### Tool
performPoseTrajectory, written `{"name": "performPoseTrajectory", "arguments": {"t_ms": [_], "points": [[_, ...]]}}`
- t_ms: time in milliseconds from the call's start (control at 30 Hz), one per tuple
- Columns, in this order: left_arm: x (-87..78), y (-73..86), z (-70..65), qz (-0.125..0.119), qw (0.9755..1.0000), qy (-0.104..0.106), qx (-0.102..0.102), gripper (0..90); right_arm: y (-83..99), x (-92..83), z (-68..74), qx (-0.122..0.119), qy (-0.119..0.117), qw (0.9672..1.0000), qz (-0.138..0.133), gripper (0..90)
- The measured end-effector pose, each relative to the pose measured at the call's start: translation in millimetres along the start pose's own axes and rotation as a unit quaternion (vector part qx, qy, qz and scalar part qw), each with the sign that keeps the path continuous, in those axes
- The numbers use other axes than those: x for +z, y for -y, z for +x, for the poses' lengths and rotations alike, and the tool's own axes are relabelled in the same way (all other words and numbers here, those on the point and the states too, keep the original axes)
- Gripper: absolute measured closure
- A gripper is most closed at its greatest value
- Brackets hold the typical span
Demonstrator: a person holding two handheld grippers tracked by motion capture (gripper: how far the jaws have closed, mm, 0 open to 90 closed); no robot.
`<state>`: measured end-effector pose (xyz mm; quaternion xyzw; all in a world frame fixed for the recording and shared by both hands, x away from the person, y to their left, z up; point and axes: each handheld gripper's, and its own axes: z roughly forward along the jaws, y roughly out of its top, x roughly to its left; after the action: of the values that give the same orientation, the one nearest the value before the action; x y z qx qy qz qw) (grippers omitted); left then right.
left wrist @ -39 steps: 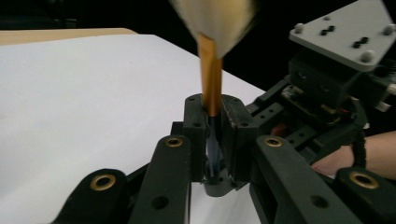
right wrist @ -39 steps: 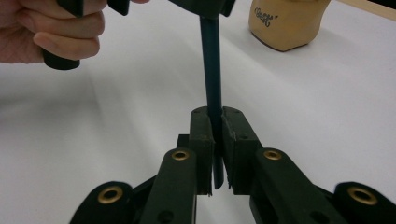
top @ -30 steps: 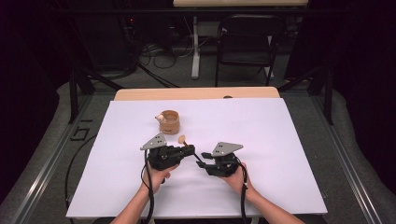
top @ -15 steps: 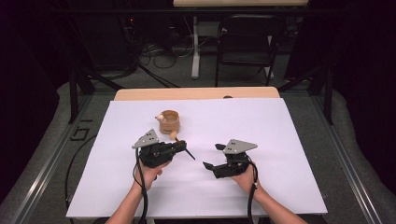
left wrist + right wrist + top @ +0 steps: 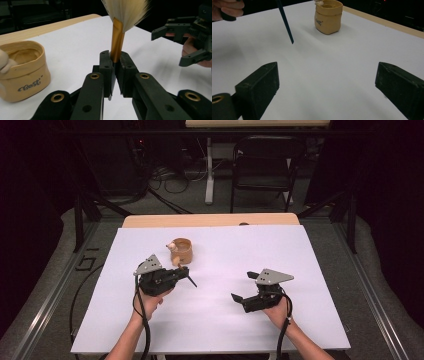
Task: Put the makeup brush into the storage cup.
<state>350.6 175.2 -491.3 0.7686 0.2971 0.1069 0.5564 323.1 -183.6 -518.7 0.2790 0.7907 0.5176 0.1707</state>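
My left gripper (image 5: 181,271) (image 5: 113,61) is shut on the gold ferrule of a brush (image 5: 117,42). Its pale bristles fan out above the jaws, and its thin dark handle (image 5: 190,280) (image 5: 286,25) slants down toward the white table cover. My right gripper (image 5: 243,286) (image 5: 327,82) stands to the right of it, apart from the brush. Its jaws have just been opening and are now wide, with nothing between them. It appears again in the left gripper view (image 5: 185,40), farther off.
A tan soft cup (image 5: 182,251) (image 5: 23,68) (image 5: 328,16) with a small white thing at its rim stands just beyond the left gripper. The white cover (image 5: 300,255) lies over a wooden table. A chair (image 5: 262,165) and cables stand beyond the far edge.
The two grippers were close together and have drawn apart. The right one opened and moved right, off the brush handle. The left one moved left with the brush.
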Motion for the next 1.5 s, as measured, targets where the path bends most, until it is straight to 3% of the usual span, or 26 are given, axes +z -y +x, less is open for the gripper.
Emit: {"name": "performPoseTrajectory", "arguments": {"t_ms": [33, 167, 433, 867, 1233, 1500], "points": [[-0.1, 0.3, 2.7, 0.005, 1.0, -0.008, -0.002, 83.3, 2.1, -3.4, -1.1, -0.008, 0.005, 1.0, 0.002, 2.4], [-1.0, -1.3, 5.3, 0.014, 0.9999, -0.009, 0.0, 83.3, 4.7, -7.9, -4.7, -0.008, 0.005, 0.9999, 0.004, 0.0], [-4.7, -10.4, 10.6, 0.03, 0.9993, -0.021, 0.012, 83.2, 14.0, -25.8, -9.8, -0.014, 0.007, 0.9997, -0.016, 0.0], [-8.9, -24.8, 21.0, 0.062, 0.9971, -0.039, 0.02, 83.3, 30.8, -46.4, -23.7, -0.001, 0.043, 0.999, -0.009, 0.0], [-15.9, -37.0, 31.2, 0.077, 0.9946, -0.062, 0.032, 83.3, 32.9, -52.0, -26.8, -0.002, 0.054, 0.9984, -0.013, 0.0], [-16.1, -47.3, 36.6, 0.085, 0.9932, -0.07, 0.039, 83.3, 37.1, -51.5, -26.0, -0.006, 0.059, 0.9982, -0.001, 0.0]]}}
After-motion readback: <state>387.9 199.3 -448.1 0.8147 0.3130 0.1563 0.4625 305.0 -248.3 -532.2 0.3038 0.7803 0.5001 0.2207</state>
